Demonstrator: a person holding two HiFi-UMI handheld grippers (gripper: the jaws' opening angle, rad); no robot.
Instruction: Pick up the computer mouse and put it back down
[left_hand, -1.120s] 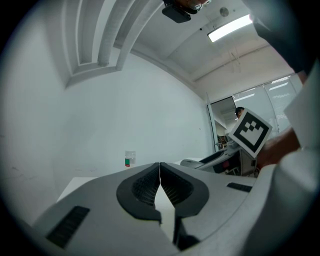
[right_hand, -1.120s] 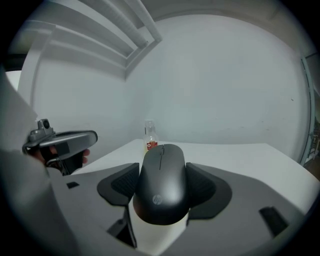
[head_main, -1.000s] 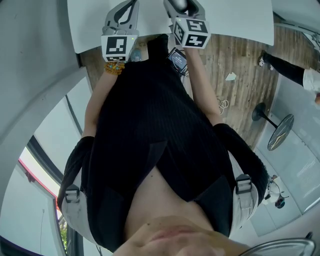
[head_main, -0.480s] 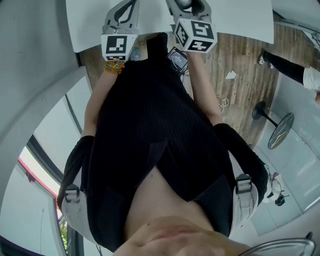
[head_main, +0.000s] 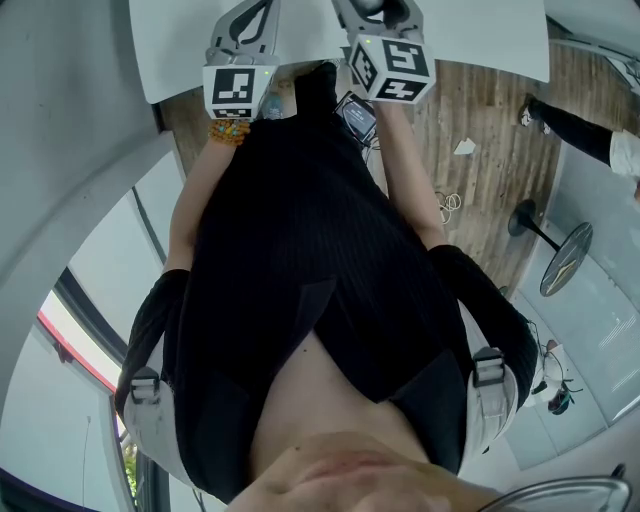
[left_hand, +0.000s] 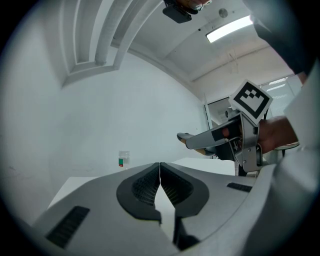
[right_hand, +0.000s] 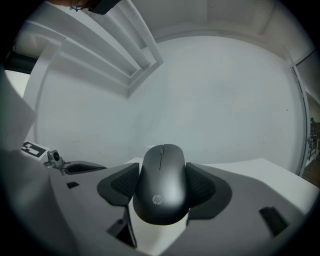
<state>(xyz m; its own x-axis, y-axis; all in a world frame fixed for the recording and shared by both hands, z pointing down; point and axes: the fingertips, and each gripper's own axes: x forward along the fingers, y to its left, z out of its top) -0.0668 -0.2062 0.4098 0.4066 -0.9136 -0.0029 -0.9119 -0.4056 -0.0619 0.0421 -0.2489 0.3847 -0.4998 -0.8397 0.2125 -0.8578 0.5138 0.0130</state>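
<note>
A dark grey computer mouse (right_hand: 161, 190) sits between the two ribbed pads of my right gripper (right_hand: 162, 186), which is shut on its sides. Its wheel end points away from the camera, and white table (right_hand: 250, 167) shows below it. In the head view the right gripper (head_main: 370, 12) reaches over the table (head_main: 180, 50) at the top edge, and only a sliver of the mouse shows there. My left gripper (left_hand: 159, 171) is shut with nothing in it, its pads touching. It stays beside the right gripper (left_hand: 220, 137), which hangs a little above the table.
My own black-clad body fills most of the head view. To the right lie a wooden floor, a round-based stand (head_main: 545, 235) and another person's leg (head_main: 570, 130). A small bottle (left_hand: 121, 161) stands at the table's far side by the white wall.
The right gripper's marker cube shifted slightly right and tilted, with the mouse still in its jaws. The left gripper has stayed where it was.
</note>
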